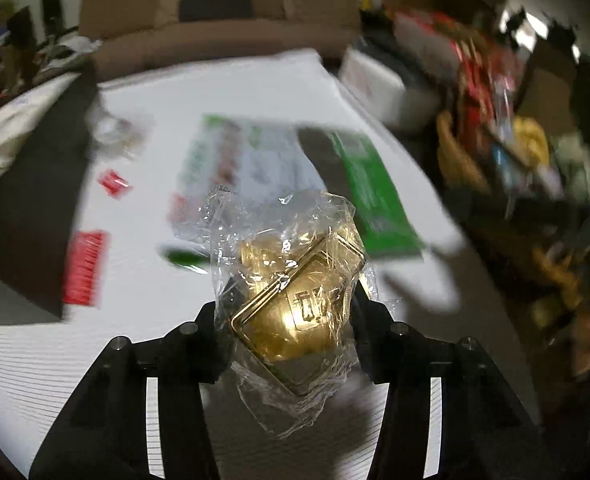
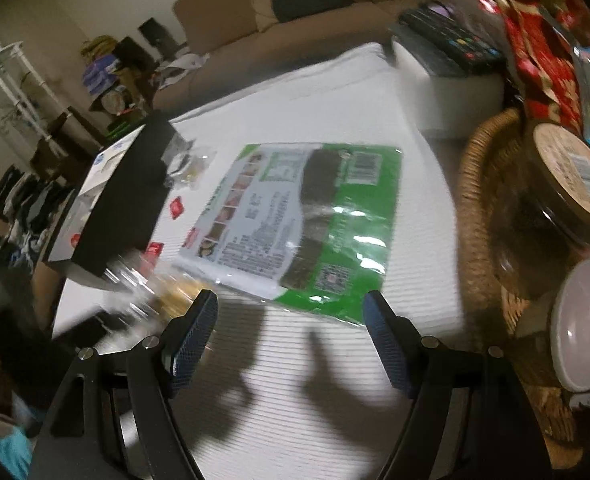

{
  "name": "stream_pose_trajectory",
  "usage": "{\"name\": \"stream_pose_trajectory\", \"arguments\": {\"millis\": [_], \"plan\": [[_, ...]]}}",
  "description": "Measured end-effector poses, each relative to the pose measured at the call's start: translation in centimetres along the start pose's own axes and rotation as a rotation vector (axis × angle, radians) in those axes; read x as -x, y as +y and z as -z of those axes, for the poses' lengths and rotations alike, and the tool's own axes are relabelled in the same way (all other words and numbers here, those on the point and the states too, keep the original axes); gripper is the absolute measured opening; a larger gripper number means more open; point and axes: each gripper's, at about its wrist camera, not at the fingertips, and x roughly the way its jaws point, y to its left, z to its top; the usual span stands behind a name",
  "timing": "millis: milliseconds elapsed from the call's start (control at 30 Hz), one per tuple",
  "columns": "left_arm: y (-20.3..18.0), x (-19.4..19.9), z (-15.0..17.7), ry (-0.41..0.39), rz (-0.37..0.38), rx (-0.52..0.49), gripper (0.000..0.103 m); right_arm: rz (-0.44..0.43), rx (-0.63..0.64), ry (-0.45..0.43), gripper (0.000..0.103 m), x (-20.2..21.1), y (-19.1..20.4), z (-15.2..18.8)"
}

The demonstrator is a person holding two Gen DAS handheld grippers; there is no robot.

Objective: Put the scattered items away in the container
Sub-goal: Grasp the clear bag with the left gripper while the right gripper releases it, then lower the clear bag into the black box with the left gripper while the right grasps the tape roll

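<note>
Gold candy (image 1: 295, 304) in clear wrap clenched by left gripper (image 1: 291, 320), lifted clear of table (image 1: 255, 92) for carrying. Basket (image 2: 475, 216) at 3 o'clock of right gripper (image 2: 291, 340), jaws released, empty. Seaweed pack (image 2: 303, 216) left flat at 12.

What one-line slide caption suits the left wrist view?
Left gripper fingers clamp a gold ingot-shaped item in crinkled clear plastic wrap above the white ribbed table mat.

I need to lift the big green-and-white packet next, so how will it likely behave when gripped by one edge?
The green-and-white packet lies flat and thin on the white table, so it will probably sag if lifted by one edge. Its film shows glossy glare, so it may slip between the pads. The open right gripper would likely need to slide under an edge.
</note>
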Motion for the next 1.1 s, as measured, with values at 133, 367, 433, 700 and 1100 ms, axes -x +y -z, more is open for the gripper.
{"name": "stream_pose_trajectory", "arguments": {"millis": [133, 367, 433, 700, 1100], "plan": [[6.7, 4.9, -2.9, -0.067, -0.051, 0.097, 0.047, 0.015, 0.089, -0.002, 0.078, -2.0, 3.5, 0.0], [20.0, 10.2, -5.6, -0.144, -0.175, 0.207, 0.047, -0.039, 0.211, -0.026, 0.078, -9.1, 12.2, -6.8], [24.3, 11.2, -6.0, -0.15, -0.229, 0.244, 0.047, -0.038, 0.242, -0.012, 0.078, -13.0, 14.1, -9.5], [35.9, 10.5, -4.6, -0.084, -0.337, 0.353, 0.047, 0.047, 0.454, 0.091, 0.076, -25.6, 18.9, -14.4], [36.5, 5.9, -2.7, 0.056, -0.382, 0.27, 0.055, 0.089, 0.596, 0.168, 0.079, -32.4, 20.0, -15.3]]}}
